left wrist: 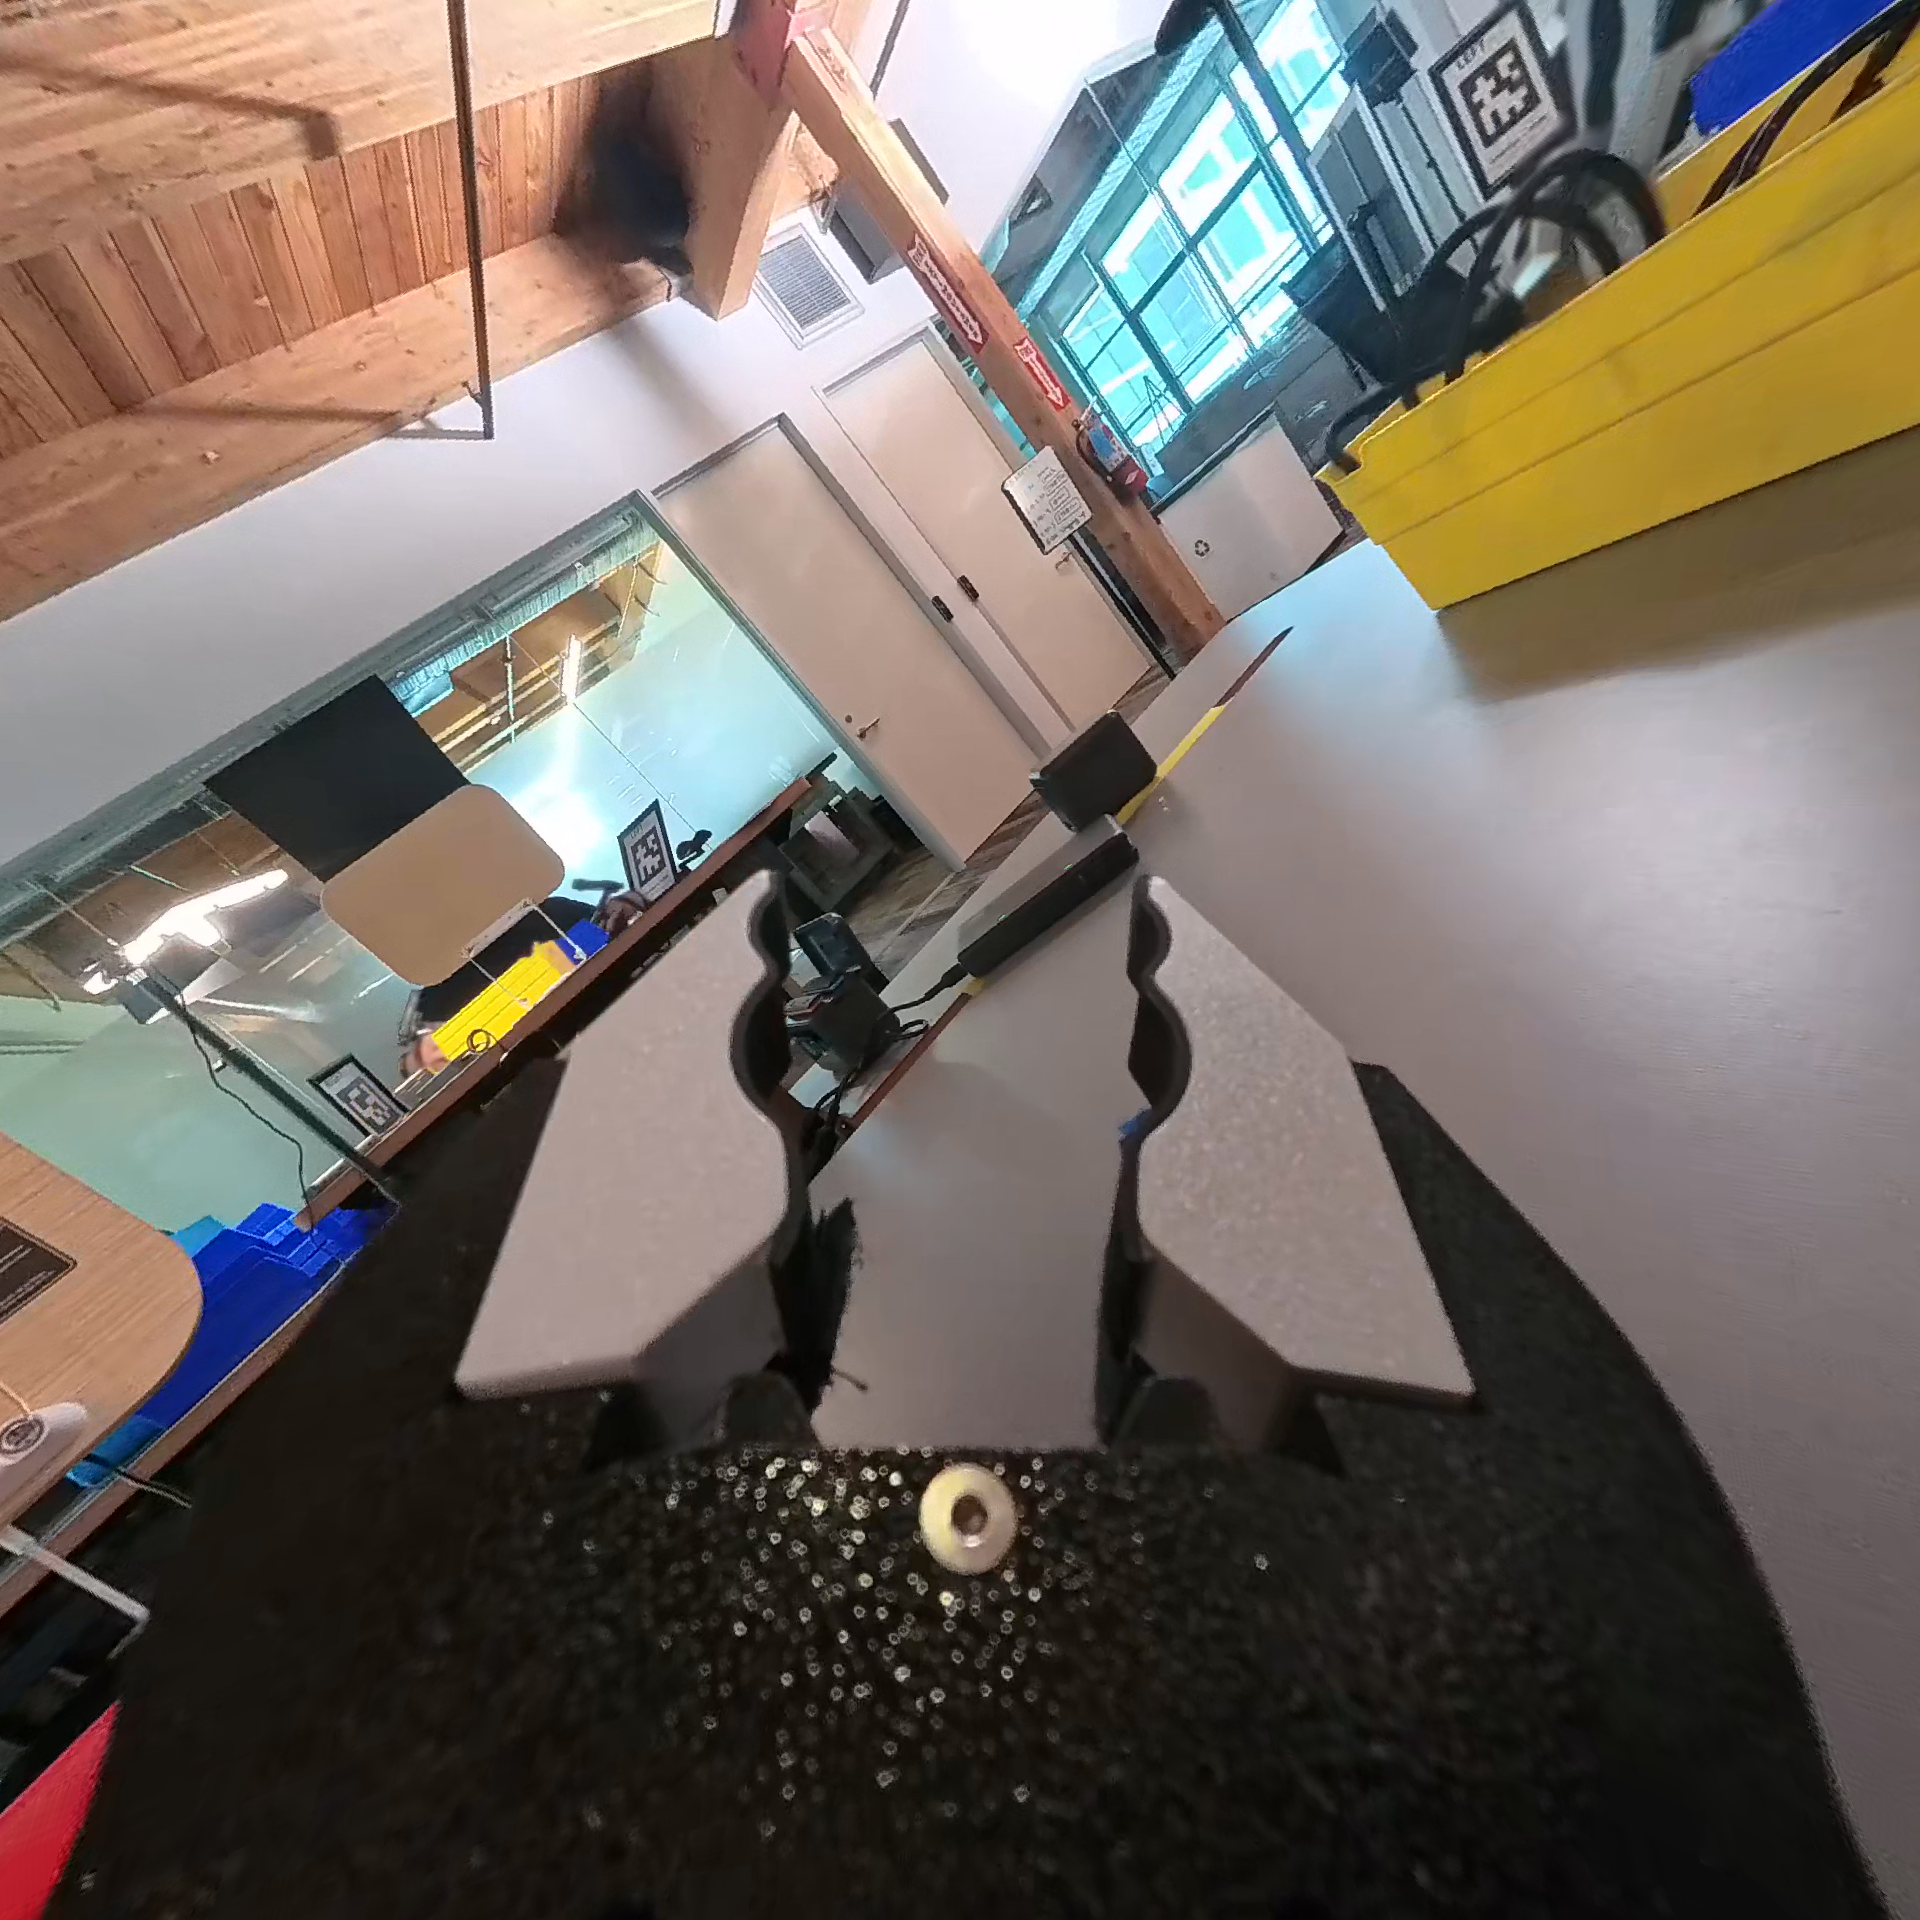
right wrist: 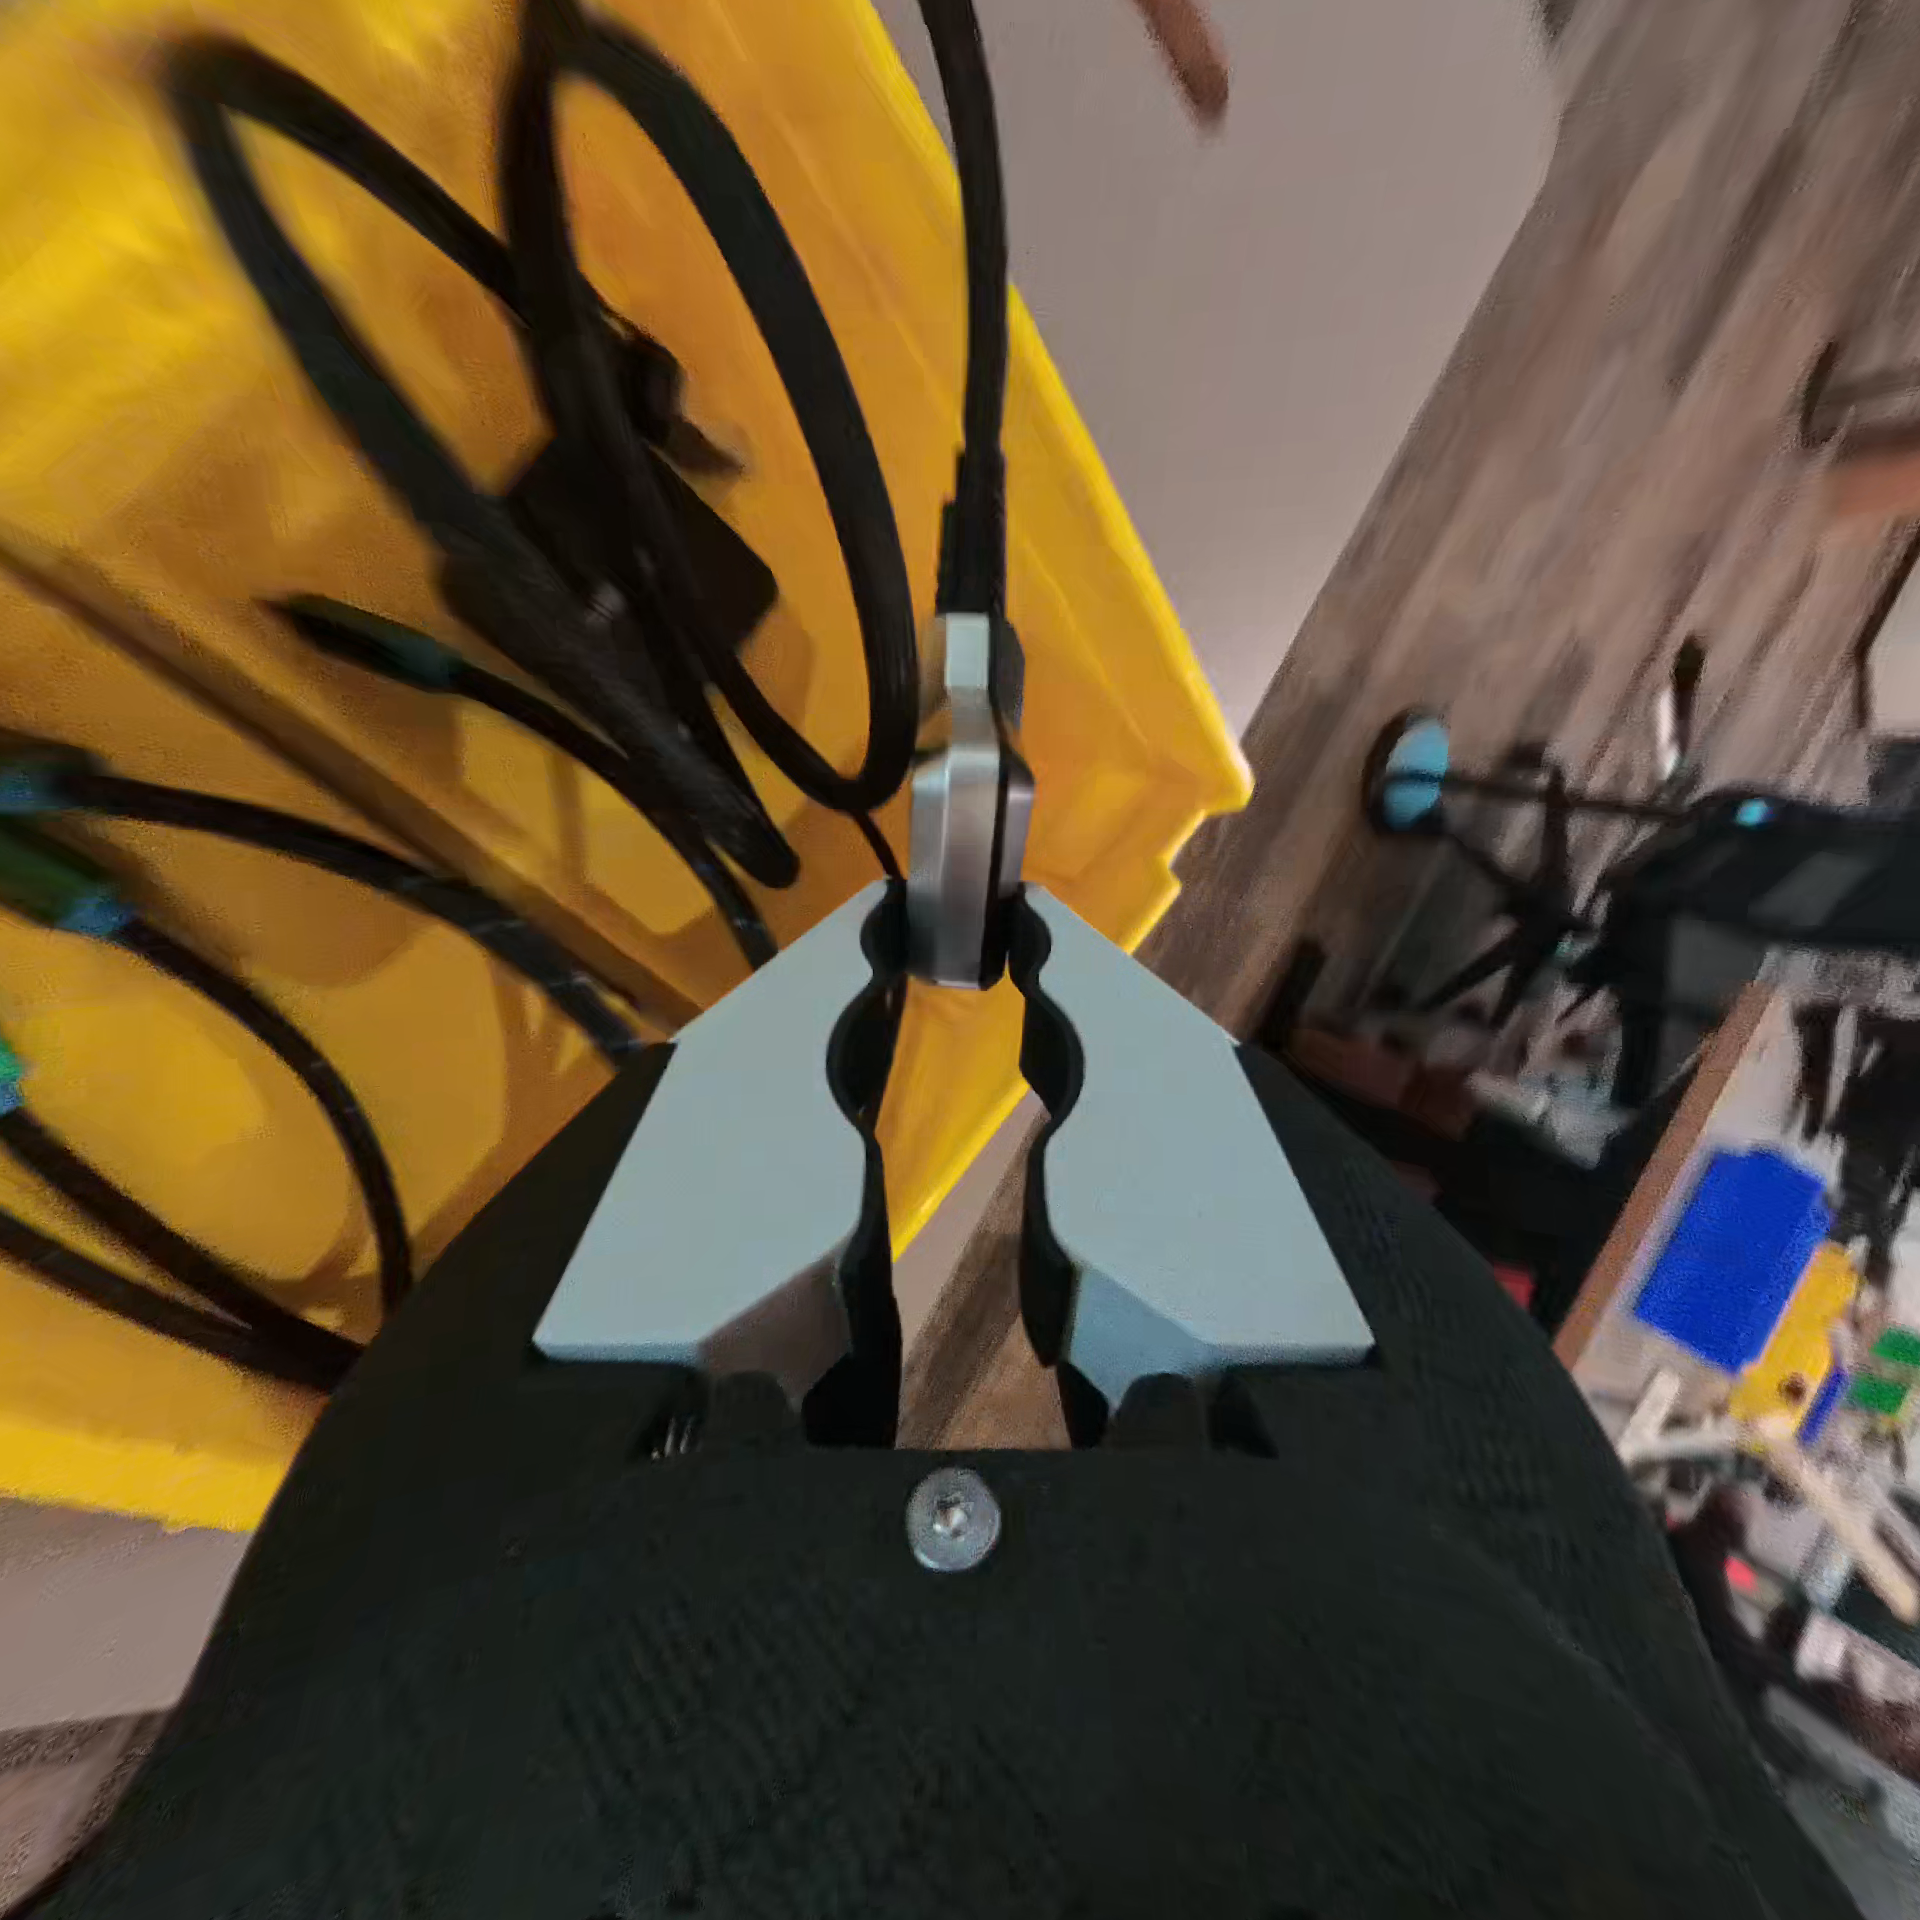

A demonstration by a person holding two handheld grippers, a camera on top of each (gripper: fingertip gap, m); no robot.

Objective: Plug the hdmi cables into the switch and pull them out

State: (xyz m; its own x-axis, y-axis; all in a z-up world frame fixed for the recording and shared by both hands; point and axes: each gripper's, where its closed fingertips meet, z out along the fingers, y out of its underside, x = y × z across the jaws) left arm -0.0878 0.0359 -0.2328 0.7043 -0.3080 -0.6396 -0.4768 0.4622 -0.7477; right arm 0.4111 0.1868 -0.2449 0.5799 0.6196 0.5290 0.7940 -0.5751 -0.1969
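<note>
Blurring hides the bin's cables; right fingers grip a silver plug, left fingers apparently wide.

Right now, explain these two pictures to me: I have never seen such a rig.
No robot here: a person holds a two-finger gripper in each hand, and a camera on each looks out along its fingers. In the left view the left gripper stands open and empty above a grey table, aimed at a flat dark box, the switch, near the edge; a yellow bin stands further off. In the right view the right gripper is shut on the silver plug of a black cable, in front of the same bin, which holds more black cables.
</note>
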